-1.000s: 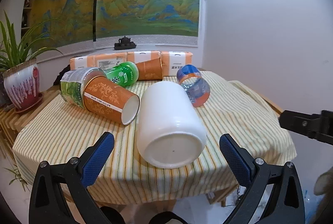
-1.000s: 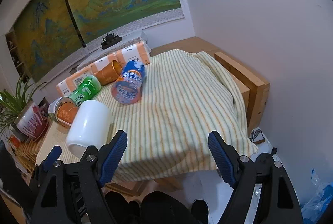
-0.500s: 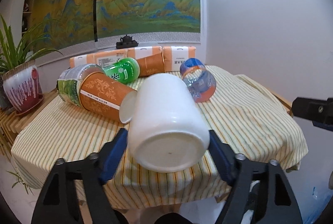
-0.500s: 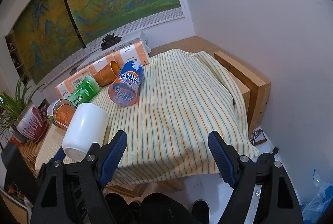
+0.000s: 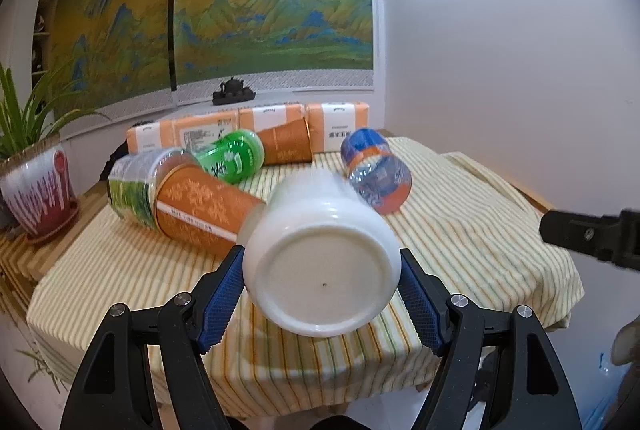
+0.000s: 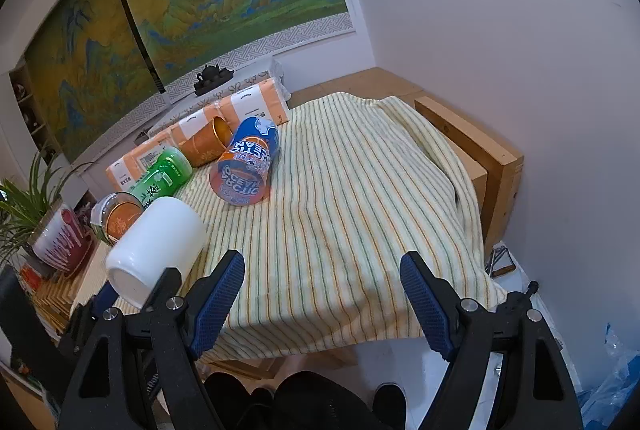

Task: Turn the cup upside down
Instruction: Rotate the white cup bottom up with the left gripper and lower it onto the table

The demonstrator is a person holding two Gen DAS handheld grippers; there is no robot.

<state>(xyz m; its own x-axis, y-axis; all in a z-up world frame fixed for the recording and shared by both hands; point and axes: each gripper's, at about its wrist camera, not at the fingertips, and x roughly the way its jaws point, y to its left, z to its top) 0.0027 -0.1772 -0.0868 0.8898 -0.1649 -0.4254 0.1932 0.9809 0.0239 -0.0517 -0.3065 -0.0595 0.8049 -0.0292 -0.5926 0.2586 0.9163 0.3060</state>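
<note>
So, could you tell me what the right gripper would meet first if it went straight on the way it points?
Probably the striped tablecloth: the open right gripper points at bare cloth, with the blue-and-orange bottle off to the left, though depth is hard to judge.

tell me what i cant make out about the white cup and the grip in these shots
- White cup: its mouth faces away in the left wrist view and the upper body is motion-blurred.
- Left gripper: the cup's base covers the contact at its pads.
- In the right wrist view the right gripper frame overlaps the cup's lower edge, hiding any lift off the striped cloth.
</note>
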